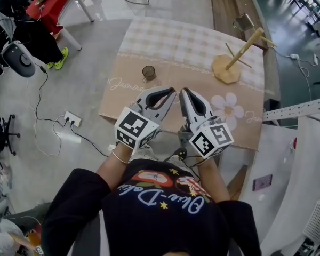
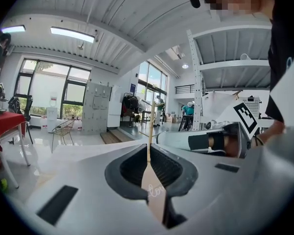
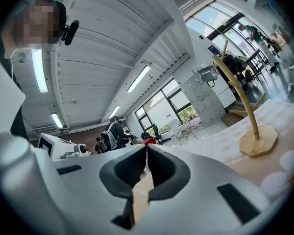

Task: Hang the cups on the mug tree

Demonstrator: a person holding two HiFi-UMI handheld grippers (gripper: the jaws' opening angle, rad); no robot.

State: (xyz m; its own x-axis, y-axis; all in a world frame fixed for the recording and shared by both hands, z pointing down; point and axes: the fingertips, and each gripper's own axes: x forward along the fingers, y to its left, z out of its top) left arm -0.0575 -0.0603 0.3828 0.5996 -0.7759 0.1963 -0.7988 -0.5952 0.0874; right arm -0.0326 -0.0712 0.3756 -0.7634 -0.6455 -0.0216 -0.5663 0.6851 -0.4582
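The table [image 1: 149, 33] has a cloth with small squares at the far side and plain brown with white flowers at the near side. The floor [image 1: 90, 84] is grey and shiny, and the room has big windows and long ceiling lights. A wooden mug tree [image 1: 232, 57] with thin stick arms stands on a flat base near the far right corner. A shiny cup [image 1: 244, 22] hangs on one upper arm. A dark round cup [image 1: 148, 72] stands on the cloth near the middle, closer to the left edge. The left gripper [image 1: 170, 91] and right gripper [image 1: 183, 91] are side by side over the near edge. Both are closed tight with nothing in them.
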